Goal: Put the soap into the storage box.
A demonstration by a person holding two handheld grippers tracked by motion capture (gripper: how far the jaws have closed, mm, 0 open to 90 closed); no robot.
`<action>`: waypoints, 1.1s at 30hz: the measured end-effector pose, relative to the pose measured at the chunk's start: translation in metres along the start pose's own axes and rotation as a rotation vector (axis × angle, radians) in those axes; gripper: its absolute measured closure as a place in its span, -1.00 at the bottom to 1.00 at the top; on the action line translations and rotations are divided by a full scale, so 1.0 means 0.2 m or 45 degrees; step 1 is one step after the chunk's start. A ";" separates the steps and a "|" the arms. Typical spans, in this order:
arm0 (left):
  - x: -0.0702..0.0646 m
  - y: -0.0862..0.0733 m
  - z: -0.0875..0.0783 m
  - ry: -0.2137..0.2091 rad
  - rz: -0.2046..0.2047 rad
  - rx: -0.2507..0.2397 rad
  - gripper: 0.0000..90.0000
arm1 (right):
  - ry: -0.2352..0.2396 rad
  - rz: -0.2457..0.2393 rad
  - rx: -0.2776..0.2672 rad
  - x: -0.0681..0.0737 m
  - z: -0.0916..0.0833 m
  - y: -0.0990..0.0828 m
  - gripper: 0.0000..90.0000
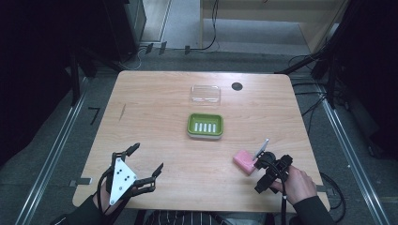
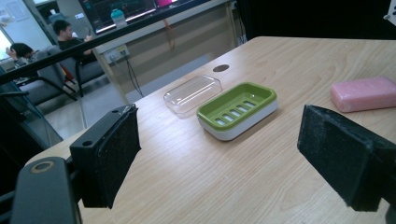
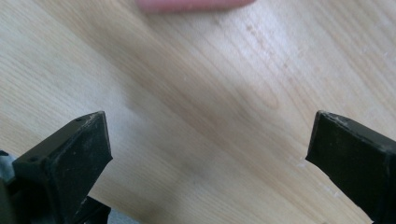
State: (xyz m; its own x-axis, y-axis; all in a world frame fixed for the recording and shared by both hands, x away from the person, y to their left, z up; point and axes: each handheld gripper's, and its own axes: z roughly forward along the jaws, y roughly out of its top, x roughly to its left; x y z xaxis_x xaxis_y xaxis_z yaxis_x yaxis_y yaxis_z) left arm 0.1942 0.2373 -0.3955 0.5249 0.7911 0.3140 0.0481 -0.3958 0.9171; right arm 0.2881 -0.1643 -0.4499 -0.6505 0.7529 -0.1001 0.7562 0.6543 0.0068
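Grippers both at near edge of wooden table (image 1: 155,98), each held in a hand. Left gripper (image 1: 149,161) jaws spread wide, nothing between them; in the left gripper view its two black pads (image 2: 112,154) frame bare wood. Right gripper (image 3: 210,154) also spread wide and empty, tilted down close over the tabletop; from above, the right hand (image 1: 297,183) grips its body with the cable trailing toward the person.

Pink soap bar (image 1: 245,161) lies flat on the table just ahead of the right gripper, touching or nearly touching its front in the high view, can't tell which; blurred pink edge at top of the right gripper view (image 3: 194,4). Seen from the left gripper it sits off to the right (image 2: 364,93).

Farther ahead, between the two grippers, green soap dish (image 1: 205,125) with slotted insert on white base, upright. Just beyond it, clear plastic lid (image 1: 205,94), apart from dish. Small dark round hole (image 1: 237,86) in table beside lid, far side.
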 end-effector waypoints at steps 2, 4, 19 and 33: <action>0.00 0.00 0.00 0.003 -0.005 0.000 -0.71 | 0.005 -0.004 -0.004 0.00 -0.01 0.02 -1.00; 0.00 0.00 -0.01 0.005 -0.009 0.002 -0.71 | 0.008 -0.016 -0.011 0.00 -0.01 0.04 -1.00; 0.00 -0.01 -0.02 0.014 -0.003 0.007 -0.71 | 0.008 -0.062 -0.018 -0.02 -0.02 0.16 -1.00; 0.00 -0.01 -0.02 0.012 -0.003 0.008 -0.71 | -0.005 -0.084 -0.018 -0.03 -0.03 0.26 -1.00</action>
State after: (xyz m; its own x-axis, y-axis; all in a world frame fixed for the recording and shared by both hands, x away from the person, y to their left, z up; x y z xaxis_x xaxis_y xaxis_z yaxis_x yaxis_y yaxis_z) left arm 0.1918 0.2396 -0.3956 0.5165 0.7966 0.3140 0.0546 -0.3965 0.9164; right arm 0.3311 -0.1344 -0.4437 -0.6984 0.7080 -0.1050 0.7108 0.7032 0.0142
